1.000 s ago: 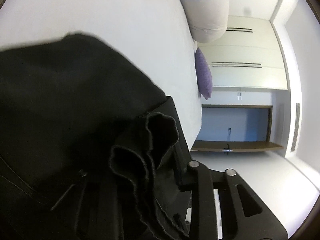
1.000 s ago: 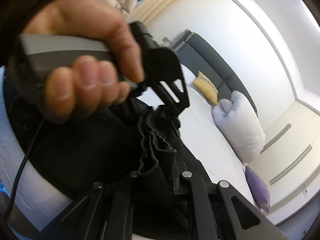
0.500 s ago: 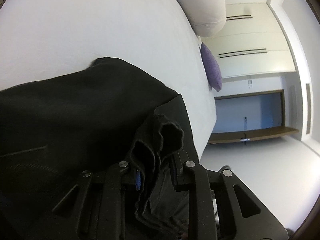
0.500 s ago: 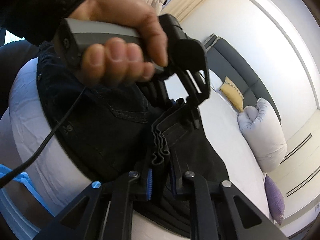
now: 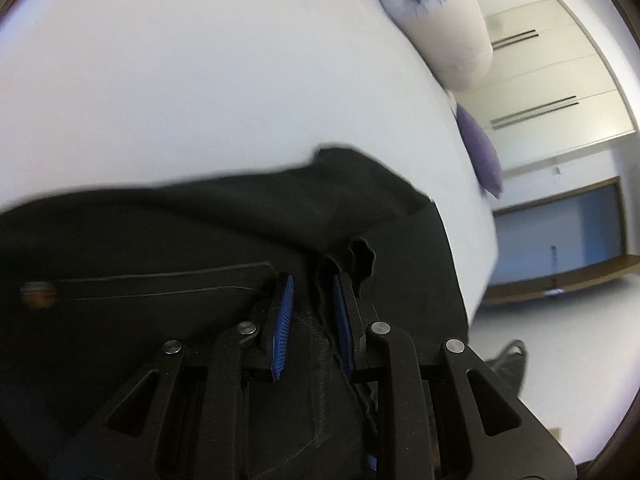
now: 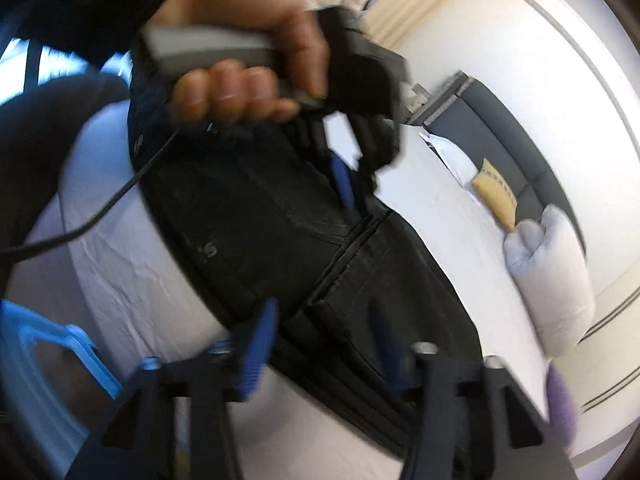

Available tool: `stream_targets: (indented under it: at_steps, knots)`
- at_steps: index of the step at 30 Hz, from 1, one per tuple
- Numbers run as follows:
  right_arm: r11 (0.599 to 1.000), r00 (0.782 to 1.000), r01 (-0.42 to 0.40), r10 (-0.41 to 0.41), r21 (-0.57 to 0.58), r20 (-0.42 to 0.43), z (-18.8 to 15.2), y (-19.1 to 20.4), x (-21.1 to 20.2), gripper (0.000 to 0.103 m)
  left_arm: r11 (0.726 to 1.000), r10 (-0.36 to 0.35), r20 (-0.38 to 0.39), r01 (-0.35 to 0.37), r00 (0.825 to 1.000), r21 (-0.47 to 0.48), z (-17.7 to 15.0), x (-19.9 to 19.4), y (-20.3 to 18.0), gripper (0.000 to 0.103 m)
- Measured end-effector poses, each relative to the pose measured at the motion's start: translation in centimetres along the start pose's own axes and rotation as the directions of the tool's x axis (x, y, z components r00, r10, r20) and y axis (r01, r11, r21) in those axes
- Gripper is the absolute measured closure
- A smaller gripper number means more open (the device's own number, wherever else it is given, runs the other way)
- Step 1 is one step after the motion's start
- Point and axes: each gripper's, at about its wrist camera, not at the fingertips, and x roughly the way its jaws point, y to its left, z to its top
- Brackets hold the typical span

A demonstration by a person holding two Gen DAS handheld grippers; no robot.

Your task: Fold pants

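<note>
The black pants (image 5: 208, 236) lie folded on the white bed (image 5: 200, 80); in the right wrist view the pants (image 6: 280, 240) form a flat stack near the bed's edge. My left gripper (image 5: 312, 284) has its blue pads parted a little, with a bunched fold of the pants still standing loose between them. It also shows in the right wrist view (image 6: 352, 184), held by a hand above the pants. My right gripper (image 6: 324, 320) is open wide, its blue pads on either side of the folded edge, not touching it.
A grey-white rolled pillow (image 5: 436, 20) and a purple cushion (image 5: 480, 152) lie at the bed's far side. A yellow cushion (image 6: 496, 196) leans on the dark headboard (image 6: 516, 152). A blue plastic chair (image 6: 52, 356) stands beside the bed. White wardrobes (image 5: 560, 80) stand behind.
Both grippers lowered the pants onto the bed and opened. The right gripper let go fully and pulled back; the left pads parted around the bunched cloth.
</note>
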Motion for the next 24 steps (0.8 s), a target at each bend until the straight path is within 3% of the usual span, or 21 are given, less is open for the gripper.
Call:
stream_targets:
  at_steps: [4,8,10,12,13,15,17,22,24]
  knots:
    - [0.978,0.994,-0.107,0.1,0.18,0.05,0.1,-5.5,-1.6,0.041,0.996,0.008,0.074,-0.014,0.997,0.083,0.7,-2.4,-3.3,0.083]
    - [0.919,0.99,-0.137,0.119,0.37,0.072,-0.8,-10.9,-1.7,0.042,0.981,-0.046,0.036,0.038,0.998,0.188,1.4,-0.2,-8.3,0.083]
    - [0.818,0.985,-0.166,0.159,0.551,0.061,-2.7,-14.5,-0.9,0.046,0.974,-0.055,-0.001,0.054,0.998,0.222,1.7,2.6,-10.6,0.083]
    - [0.654,0.973,-0.214,0.211,0.726,0.097,-5.3,-17.8,-0.4,0.046,0.978,-0.066,-0.053,0.075,0.996,0.196,2.0,6.2,-11.5,0.083]
    - [0.549,0.962,-0.24,0.248,0.801,0.118,-6.8,-19.4,0.1,0.046,0.981,-0.059,-0.074,0.072,0.996,0.18,2.0,7.5,-11.0,0.083]
    - [0.397,0.943,-0.267,0.297,0.878,0.152,-9.5,-21.9,1.1,0.046,0.985,0.007,-0.125,0.014,0.992,0.17,1.0,10.0,-10.0,0.083]
    - [0.286,0.914,-0.313,0.351,0.906,0.205,-11.7,-23.6,2.1,0.046,0.986,-0.025,-0.129,0.046,0.991,0.161,-0.2,10.1,-9.1,0.083]
    - [0.062,0.793,-0.393,0.528,0.918,0.304,-15.6,-30.4,9.5,0.046,0.994,-0.029,-0.057,0.034,0.998,0.1,-1.8,7.3,-7.7,0.083]
    - [-0.04,0.735,-0.428,0.566,0.903,0.373,-16.5,-31.7,12.2,0.046,0.989,0.053,-0.006,-0.052,0.999,0.14,-2.2,6.3,-9.2,0.083]
